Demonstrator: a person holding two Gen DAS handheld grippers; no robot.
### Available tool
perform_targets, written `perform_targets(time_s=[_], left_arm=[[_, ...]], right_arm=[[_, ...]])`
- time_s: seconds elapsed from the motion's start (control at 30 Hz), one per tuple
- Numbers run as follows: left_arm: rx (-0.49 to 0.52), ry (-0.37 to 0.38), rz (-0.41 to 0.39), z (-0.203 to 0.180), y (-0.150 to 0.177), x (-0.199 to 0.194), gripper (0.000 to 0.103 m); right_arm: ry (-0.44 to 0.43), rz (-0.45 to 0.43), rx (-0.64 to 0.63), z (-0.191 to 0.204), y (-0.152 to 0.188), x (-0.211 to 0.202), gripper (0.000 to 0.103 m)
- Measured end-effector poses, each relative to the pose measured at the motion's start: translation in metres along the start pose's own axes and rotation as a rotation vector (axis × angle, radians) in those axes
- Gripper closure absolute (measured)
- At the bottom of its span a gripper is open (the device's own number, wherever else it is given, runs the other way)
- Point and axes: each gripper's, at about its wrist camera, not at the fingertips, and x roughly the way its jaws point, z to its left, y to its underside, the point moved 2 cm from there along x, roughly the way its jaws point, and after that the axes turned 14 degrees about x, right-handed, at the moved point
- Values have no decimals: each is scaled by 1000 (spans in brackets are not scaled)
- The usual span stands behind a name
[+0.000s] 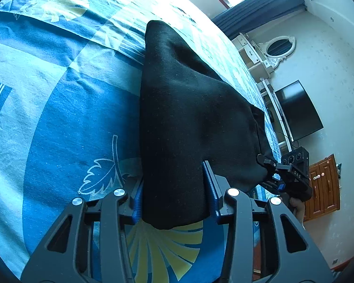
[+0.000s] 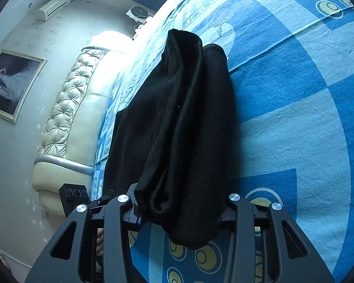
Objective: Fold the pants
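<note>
Black pants (image 1: 191, 122) pinched by both hand-held grippers, L (image 1: 174, 195) & R (image 2: 179, 212), over bed (image 1: 59, 122)

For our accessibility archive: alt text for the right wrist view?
The right gripper grips black pants, lifted over a bed's blue patterned sheet. The left gripper shows at lower left, near a cream tufted headboard.

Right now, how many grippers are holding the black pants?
2. The left gripper clamps one end of the pants; the right gripper clamps the other end, above the blue bedsheet.
</note>
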Motion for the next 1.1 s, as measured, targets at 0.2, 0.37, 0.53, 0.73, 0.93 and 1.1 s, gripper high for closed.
perform_targets(time_s=[0.2,0.37,0.53,0.73,0.93,1.1], left_arm=[[18,-31,3,-3,0,-5,63],[26,-46,11,-6,-2,-5,63],[28,-57,15,-7,-4,-7,63],[31,-61,18,-10,-6,-7,63],[35,-64,17,-10,-7,-6,63],[35,-63,15,-10,-9,-4,63]], right_arm=[[-15,2,5,-1,7,-6,63],[-18,10,6,-3,15,-10,63],[-17,15,8,-2,18,-8,63],[-17,20,12,-5,26,-11,63],[-15,25,19,-3,25,-9,63],[-13,26,23,-5,22,-7,63]])
